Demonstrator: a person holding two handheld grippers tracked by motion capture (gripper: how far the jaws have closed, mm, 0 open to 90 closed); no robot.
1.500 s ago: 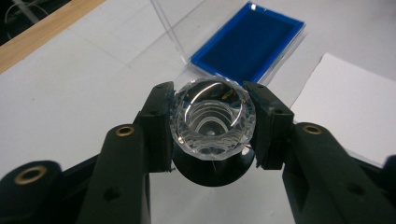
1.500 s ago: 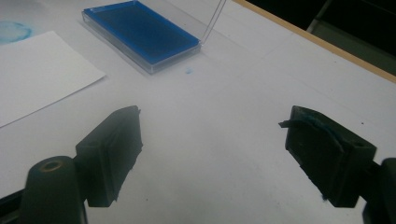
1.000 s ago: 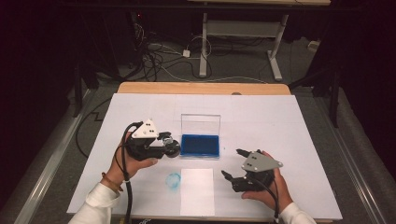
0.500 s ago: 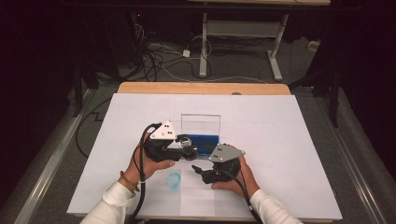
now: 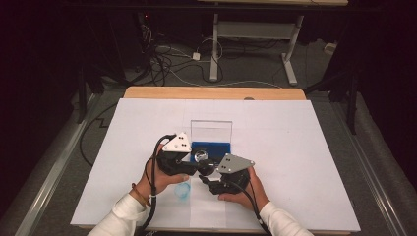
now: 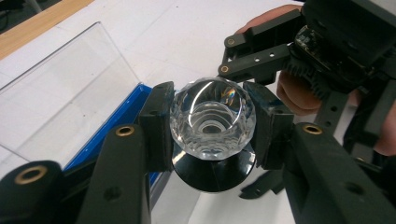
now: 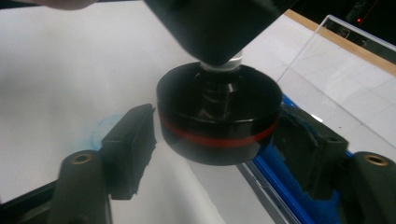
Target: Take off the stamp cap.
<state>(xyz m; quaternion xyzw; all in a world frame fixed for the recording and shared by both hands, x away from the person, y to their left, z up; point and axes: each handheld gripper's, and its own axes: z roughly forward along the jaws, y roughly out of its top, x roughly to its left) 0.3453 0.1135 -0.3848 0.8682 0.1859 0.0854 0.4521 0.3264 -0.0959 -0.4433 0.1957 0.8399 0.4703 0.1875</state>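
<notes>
Two tongs meet just in front of the blue-lined display case point(image 5: 211, 146): left tongs point(image 6: 212, 126) clench a crystal knob point(image 6: 213, 119); right tongs point(image 7: 212, 144), closing, straddle its black base point(image 7: 219, 123) without touching. Next likely a firm squeeze, then a twist

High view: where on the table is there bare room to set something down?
Bare: right of the box to the table edge, likewise left, and the far strip behind the box. Crowded: front middle, around the glass knob.
</notes>
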